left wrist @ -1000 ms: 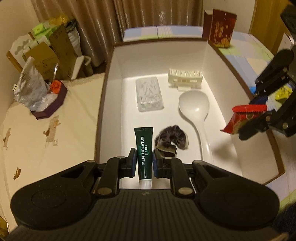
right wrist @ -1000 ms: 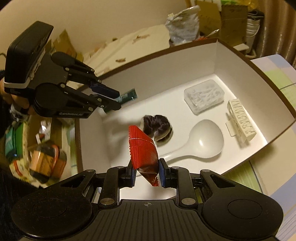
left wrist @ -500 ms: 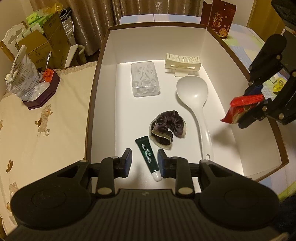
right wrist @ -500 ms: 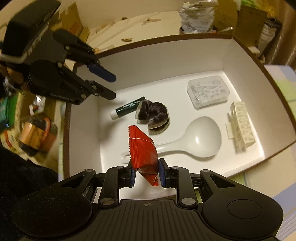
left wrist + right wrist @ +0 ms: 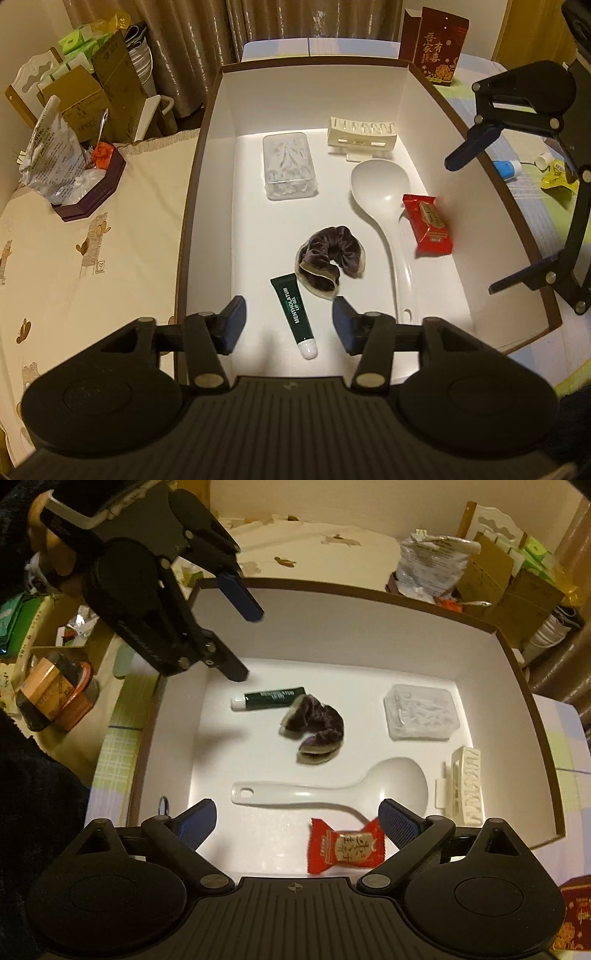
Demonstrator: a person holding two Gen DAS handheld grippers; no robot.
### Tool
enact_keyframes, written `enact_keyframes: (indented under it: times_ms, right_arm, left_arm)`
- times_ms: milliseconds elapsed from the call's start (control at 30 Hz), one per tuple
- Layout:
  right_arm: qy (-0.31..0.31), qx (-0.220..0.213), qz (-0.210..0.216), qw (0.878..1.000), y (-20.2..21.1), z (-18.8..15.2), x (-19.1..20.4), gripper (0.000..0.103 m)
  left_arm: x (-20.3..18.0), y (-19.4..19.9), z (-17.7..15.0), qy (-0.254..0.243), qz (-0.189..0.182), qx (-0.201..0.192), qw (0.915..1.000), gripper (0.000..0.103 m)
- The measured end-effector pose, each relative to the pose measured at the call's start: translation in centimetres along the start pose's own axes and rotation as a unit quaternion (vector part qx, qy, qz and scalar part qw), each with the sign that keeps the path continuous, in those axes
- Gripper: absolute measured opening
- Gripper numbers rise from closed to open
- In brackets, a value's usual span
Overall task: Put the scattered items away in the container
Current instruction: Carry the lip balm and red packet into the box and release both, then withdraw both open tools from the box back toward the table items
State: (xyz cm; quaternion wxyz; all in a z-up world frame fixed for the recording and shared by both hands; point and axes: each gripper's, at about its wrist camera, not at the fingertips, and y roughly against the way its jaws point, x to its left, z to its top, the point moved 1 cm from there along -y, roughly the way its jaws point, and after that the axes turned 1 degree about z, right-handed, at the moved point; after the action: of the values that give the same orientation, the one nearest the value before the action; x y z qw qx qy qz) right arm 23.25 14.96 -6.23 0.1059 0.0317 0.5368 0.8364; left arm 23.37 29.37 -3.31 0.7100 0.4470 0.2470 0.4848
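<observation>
Left gripper (image 5: 287, 328): jaws part-way apart and opening, blue ribbed pads bare, nothing clamped. Green lip gel tube (image 5: 294, 314) lies flat on the box floor below the gap, white cap toward the camera, clear of both pads.

Right gripper (image 5: 297, 821): jaws wide and opening, textured blue pads bare. Red snack packet (image 5: 345, 847), glossy foil with crimped zigzag ends, lies on the floor under the gap, nearer the right-hand pad; contact with that pad cannot be told.

Outward, all inside the white cardboard box (image 5: 428, 122) with its brown rim:
- dark velvet scrunchie (image 5: 328, 260), curled, touching the tube's tail end
- white plastic rice paddle (image 5: 384, 206), smooth, handle with a hang hole, lying between scrunchie and packet
- clear lidded plastic case (image 5: 290, 166), rectangular with rounded corners, near the far wall
- cream ribbed plastic holder (image 5: 362, 134), slotted top, against the far wall, just beyond the paddle's bowl

Box sits on a cream patterned cloth (image 5: 92, 258).
</observation>
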Motion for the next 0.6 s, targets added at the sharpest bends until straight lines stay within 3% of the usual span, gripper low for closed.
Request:
enact_keyframes:
  times_ms: [300,600]
  right_arm:
    - [-0.034,0.001,-0.032,0.999,0.6,-0.4,-0.3,0.099]
    - [-0.072,-0.025,-0.053,0.996,2.5,-1.1,0.1,0.1]
  left_arm:
    - [-1.0,0.7,0.0,-0.005,0.005,-0.002,1.0,0.086]
    - [-1.9,1.7,0.2,-0.011,0.014,-0.007,0.9998,0.097]
